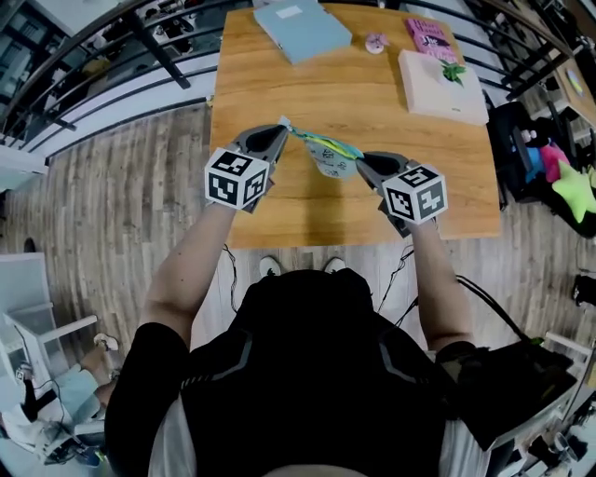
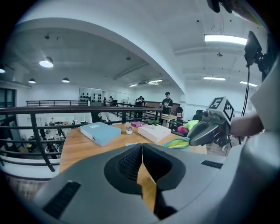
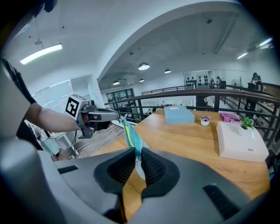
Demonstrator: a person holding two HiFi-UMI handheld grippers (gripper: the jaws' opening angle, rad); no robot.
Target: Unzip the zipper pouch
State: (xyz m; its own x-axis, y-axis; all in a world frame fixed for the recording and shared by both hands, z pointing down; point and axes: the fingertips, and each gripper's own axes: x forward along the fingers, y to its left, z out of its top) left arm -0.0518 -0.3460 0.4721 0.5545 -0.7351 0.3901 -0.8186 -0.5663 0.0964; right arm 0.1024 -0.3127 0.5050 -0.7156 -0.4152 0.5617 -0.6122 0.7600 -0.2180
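Observation:
A teal and yellow zipper pouch (image 1: 328, 154) hangs in the air over the wooden table (image 1: 270, 84), stretched between both grippers. My left gripper (image 1: 282, 126) is shut at the pouch's far left tip, where the zipper strip ends; the pull itself is too small to make out. In the left gripper view the jaws meet with nothing showing between them, and the pouch (image 2: 178, 142) appears beside the right gripper (image 2: 192, 139). My right gripper (image 1: 359, 161) is shut on the pouch's right end. In the right gripper view the pouch (image 3: 131, 135) rises out of the closed pads.
On the far half of the table lie a light blue box (image 1: 303, 28), a small flower pot (image 1: 376, 42), a pink book (image 1: 428, 35) and a white box (image 1: 438, 88) with a little plant on it. A black railing (image 1: 112, 56) runs along the left.

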